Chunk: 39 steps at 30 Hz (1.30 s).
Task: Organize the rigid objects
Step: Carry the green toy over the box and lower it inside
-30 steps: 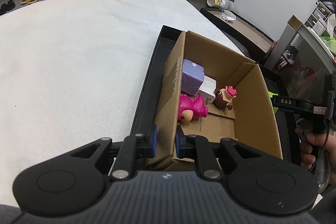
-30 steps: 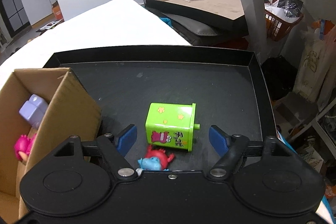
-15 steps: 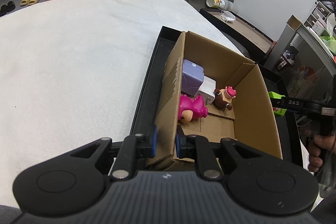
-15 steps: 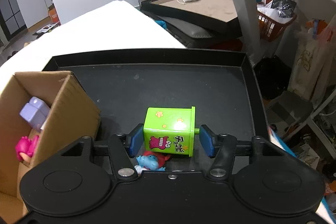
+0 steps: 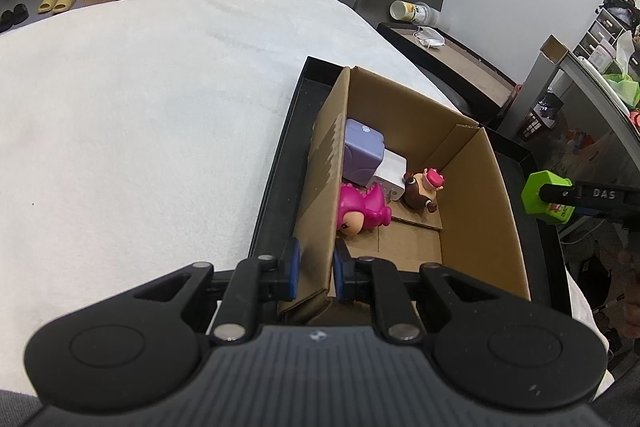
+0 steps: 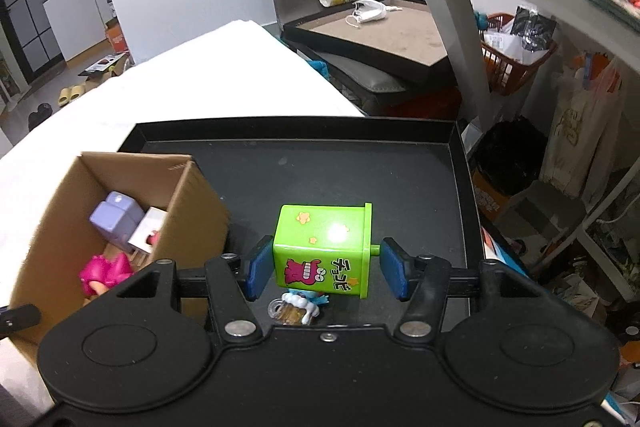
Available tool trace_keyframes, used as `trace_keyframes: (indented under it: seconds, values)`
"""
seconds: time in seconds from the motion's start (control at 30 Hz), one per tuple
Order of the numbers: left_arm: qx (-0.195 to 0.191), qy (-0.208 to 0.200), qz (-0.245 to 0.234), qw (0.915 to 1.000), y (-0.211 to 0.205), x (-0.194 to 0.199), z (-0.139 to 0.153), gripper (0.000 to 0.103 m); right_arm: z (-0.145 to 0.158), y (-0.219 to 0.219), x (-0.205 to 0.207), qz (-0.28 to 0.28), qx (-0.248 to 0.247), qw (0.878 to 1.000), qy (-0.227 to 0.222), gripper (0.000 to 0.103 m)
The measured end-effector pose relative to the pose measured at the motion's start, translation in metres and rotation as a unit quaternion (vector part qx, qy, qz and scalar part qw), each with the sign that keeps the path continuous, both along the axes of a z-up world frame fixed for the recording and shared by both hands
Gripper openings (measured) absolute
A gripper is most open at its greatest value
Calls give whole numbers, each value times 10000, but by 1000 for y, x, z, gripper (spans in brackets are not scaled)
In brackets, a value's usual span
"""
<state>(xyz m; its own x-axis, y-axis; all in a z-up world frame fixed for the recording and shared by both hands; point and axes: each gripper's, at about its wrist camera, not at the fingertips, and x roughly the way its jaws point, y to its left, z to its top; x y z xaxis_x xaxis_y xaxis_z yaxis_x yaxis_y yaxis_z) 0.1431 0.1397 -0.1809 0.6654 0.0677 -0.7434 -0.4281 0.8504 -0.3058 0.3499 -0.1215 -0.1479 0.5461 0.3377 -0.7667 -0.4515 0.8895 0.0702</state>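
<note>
The green box (image 6: 326,249) had been lifted off the black tray (image 6: 460,163), clamped by the right gripper (image 6: 325,269), while the carton (image 5: 320,195) wall was pinched by the left gripper (image 5: 314,269).

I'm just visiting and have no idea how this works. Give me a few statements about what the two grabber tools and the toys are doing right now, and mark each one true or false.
1. The right gripper holds the green box between its fingers. True.
2. The left gripper is open and touches nothing. False: it is shut on the cardboard box wall.
3. The pink figure lies inside the cardboard box. True.
4. The cardboard box stands on the white cloth. False: it stands in the black tray.
5. A small blue figure lies on the tray below the green box. True.
</note>
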Motion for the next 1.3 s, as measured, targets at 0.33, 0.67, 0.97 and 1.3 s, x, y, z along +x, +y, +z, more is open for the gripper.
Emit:
trace_keyframes:
  seconds: [0.33, 0.67, 0.97, 1.3]
  values:
    - [-68, -105, -25, 9999, 1, -5, 2, 15, 28, 17, -13, 193, -28, 9997, -174, 55]
    - [-188, -235, -24, 9995, 6, -9, 3, 15, 45, 47, -25, 429, -63, 9988, -206, 55]
    - [-318, -316, -18, 9990, 9, -12, 2, 15, 54, 78, -37, 681, -55, 9975, -170, 55]
    - [-414, -397, -48, 9983, 13, -15, 1, 15, 46, 110, -49, 861, -174, 9961, 43, 48]
